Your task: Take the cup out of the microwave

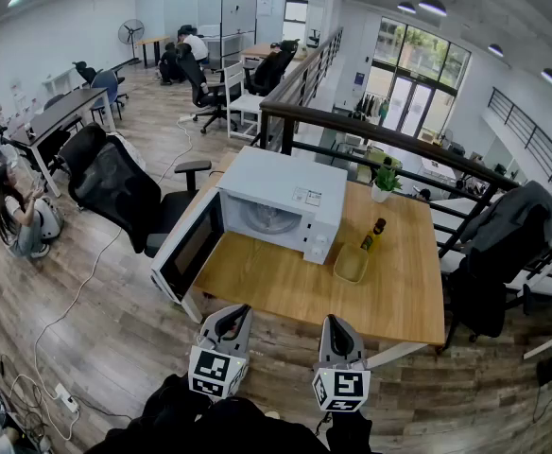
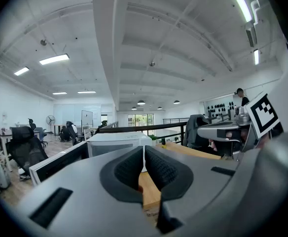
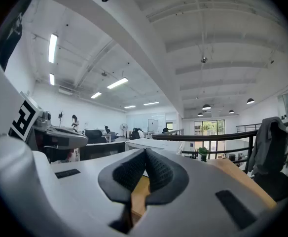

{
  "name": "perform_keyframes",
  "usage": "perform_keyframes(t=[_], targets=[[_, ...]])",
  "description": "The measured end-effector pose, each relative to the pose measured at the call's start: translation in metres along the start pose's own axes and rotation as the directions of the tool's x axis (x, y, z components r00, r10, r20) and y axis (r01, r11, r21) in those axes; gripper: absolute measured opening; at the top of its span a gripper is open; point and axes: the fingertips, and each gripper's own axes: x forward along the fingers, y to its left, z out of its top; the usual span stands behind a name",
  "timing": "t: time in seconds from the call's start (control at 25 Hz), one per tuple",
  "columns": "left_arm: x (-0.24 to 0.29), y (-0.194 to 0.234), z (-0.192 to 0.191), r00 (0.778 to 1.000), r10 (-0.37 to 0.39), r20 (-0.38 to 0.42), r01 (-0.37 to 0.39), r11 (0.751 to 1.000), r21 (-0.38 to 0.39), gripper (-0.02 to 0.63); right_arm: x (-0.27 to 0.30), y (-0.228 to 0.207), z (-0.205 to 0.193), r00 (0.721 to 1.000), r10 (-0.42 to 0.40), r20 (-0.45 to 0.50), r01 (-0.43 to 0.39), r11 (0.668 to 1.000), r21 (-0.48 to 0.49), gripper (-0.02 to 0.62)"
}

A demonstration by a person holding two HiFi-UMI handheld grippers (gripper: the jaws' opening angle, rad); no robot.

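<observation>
A white microwave (image 1: 285,192) stands on the wooden table (image 1: 276,287) with its door (image 1: 189,253) swung open to the left. Inside its cavity (image 1: 271,218) I see a pale round shape; a cup cannot be made out there. My left gripper (image 1: 237,311) and right gripper (image 1: 336,323) hover side by side in front of the table's near edge, both well short of the microwave. In the left gripper view the left gripper (image 2: 144,151) is shut with nothing between the pads. The right gripper (image 3: 145,153) is also shut and empty.
A yellowish square container (image 1: 352,263) and a dark bottle (image 1: 375,233) stand right of the microwave, with a small potted plant (image 1: 384,183) behind them. A black office chair (image 1: 115,192) is left of the table, and a dark railing (image 1: 370,121) runs behind it.
</observation>
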Motion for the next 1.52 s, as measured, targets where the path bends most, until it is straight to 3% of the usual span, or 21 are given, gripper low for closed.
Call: perform_keyframes(t=[0.64,1.52], targets=[[0.029,0.024,-0.005,1.0,-0.016,-0.018,0.016,1.0,-0.011,0.032,0.031,0.003,-0.013,1.0,-0.005,-0.021,0.007,0.998,0.063,0.015],[0.235,0.145,-0.06,0.984,-0.134,-0.113,0.13,0.991,-0.044,0.032,0.248,-0.012,-0.072,0.985,-0.062,-0.164,0.072,0.996,0.057,0.015]])
